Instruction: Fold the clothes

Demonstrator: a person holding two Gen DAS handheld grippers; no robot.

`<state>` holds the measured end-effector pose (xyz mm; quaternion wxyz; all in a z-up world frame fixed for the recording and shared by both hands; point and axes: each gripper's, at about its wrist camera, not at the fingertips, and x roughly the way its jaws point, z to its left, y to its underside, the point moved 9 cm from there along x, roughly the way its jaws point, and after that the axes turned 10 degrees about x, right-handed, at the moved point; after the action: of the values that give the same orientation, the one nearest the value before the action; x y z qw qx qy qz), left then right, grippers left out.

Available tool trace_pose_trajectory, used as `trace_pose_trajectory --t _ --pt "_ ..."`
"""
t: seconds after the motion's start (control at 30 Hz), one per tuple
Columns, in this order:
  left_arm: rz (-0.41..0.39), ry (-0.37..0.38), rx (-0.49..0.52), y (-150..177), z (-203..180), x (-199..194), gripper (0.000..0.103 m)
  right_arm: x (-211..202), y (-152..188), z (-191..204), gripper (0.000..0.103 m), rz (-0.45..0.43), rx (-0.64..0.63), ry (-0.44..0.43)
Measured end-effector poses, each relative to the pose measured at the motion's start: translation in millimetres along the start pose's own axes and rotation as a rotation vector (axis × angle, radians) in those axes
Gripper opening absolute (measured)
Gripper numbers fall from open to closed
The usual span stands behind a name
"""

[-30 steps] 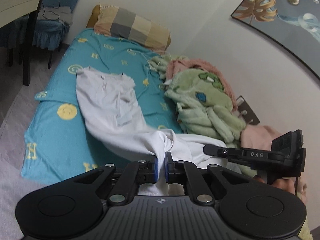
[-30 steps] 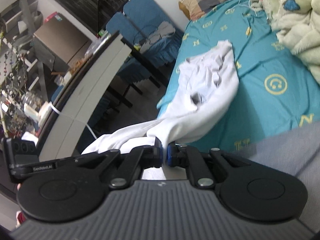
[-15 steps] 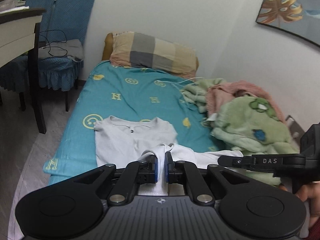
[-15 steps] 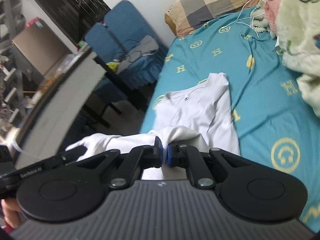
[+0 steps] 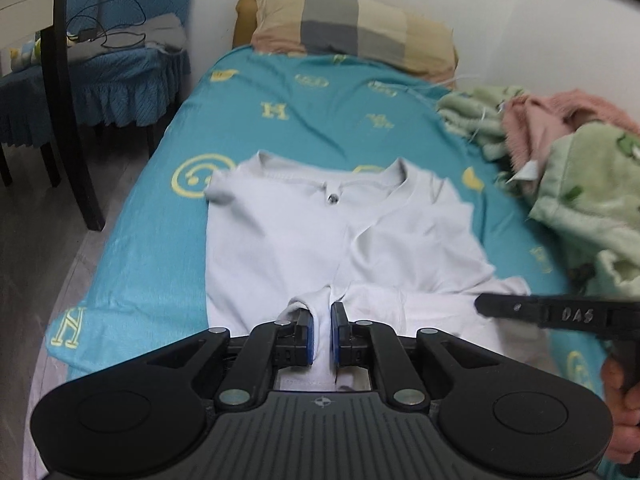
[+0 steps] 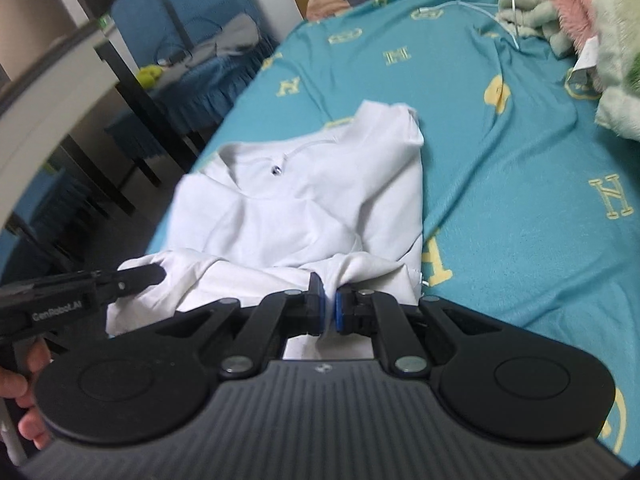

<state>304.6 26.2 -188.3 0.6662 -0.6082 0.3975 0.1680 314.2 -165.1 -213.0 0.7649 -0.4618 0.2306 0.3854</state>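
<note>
A white shirt (image 5: 320, 232) with a buttoned collar lies on the teal bed sheet (image 5: 304, 112), collar toward the pillow. It also shows in the right wrist view (image 6: 304, 208). My left gripper (image 5: 321, 334) is shut on the shirt's near hem, left side. My right gripper (image 6: 328, 308) is shut on the hem's right side. The right gripper shows in the left wrist view (image 5: 520, 307). The left gripper shows in the right wrist view (image 6: 136, 278). The hem is bunched between the two grippers.
A checked pillow (image 5: 352, 24) lies at the head of the bed. A pile of green and pink fleece (image 5: 572, 160) fills the bed's right side. Blue-covered chairs (image 5: 104, 60) and a dark table leg (image 5: 68, 112) stand left of the bed.
Both grippers moved toward the head of the bed with the hem. The shirt went from a stretched, twisted strip to lying spread flat, collar up, on the sheet.
</note>
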Motion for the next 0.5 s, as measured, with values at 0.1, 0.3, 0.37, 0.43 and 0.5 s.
trace_pose_trajectory --t 0.1,0.3,0.37,0.43,0.5 --pt "-0.006 -0.011 0.013 1 0 -3 0.015 6 1 -2 0.010 0.006 0.005 0.003" --pt "-0.041 -0.025 -0.018 1 -1 -36 0.049 -12 -1 -2 0.017 0.012 0.071 -0.032" --pt "-0.050 -0.016 -0.054 7 -2 -51 0.050 -26 -1 -2 0.033 -0.013 0.094 -0.054" --pt "-0.057 0.000 -0.094 14 -4 -67 0.051 -41 -1 -2 0.053 -0.038 0.118 -0.076" --pt "-0.053 0.018 -0.123 23 -8 -80 0.052 -55 1 -3 0.059 -0.059 0.142 -0.090"
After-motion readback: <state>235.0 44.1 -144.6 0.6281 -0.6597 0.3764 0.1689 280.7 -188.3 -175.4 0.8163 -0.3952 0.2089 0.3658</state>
